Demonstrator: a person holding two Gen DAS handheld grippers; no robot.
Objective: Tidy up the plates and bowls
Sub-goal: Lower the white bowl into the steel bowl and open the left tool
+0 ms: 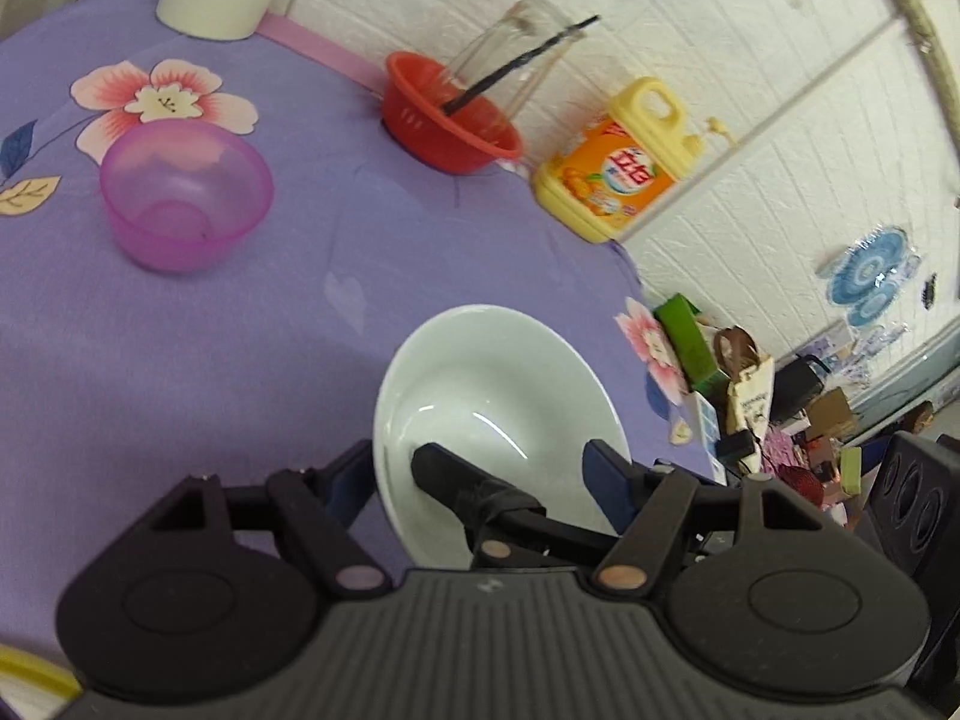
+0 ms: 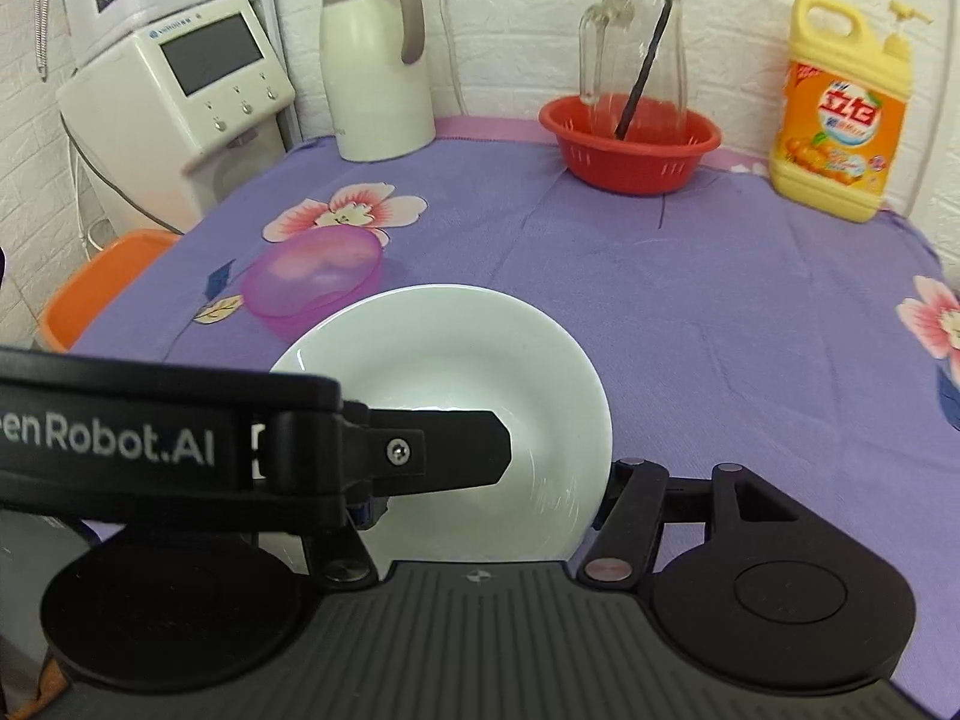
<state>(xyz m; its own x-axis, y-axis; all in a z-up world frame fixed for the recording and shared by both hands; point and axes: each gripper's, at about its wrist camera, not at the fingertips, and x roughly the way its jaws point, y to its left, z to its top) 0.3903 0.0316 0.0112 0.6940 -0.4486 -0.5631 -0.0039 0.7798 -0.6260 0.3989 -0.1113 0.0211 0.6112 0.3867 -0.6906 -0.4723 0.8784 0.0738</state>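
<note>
Left gripper (image 1: 480,468) has its jaws pinching the white plate (image 2: 456,348). Right gripper (image 2: 486,498): jaws' grip, cannot tell. Pink bowl (image 2: 312,282) sits at ten o'clock, left hand's side.

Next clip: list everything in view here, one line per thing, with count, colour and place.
white plate: 1, white, front of the table, between both tongs
bowl: 1, translucent purple, on the cloth left of the plate
basket: 1, red, back of the table
glass jug: 1, clear, standing in the basket
stick: 1, black, inside the jug
detergent bottle: 1, yellow, orange label, back right
kettle: 1, cream, back left
appliance: 1, white with screen, left of the table
tub: 1, orange, left of the table
tablecloth: 1, purple, pink flowers
left tongs: 1, black, clamping the plate
right tongs: 1, black, around the plate; grip unclear
</note>
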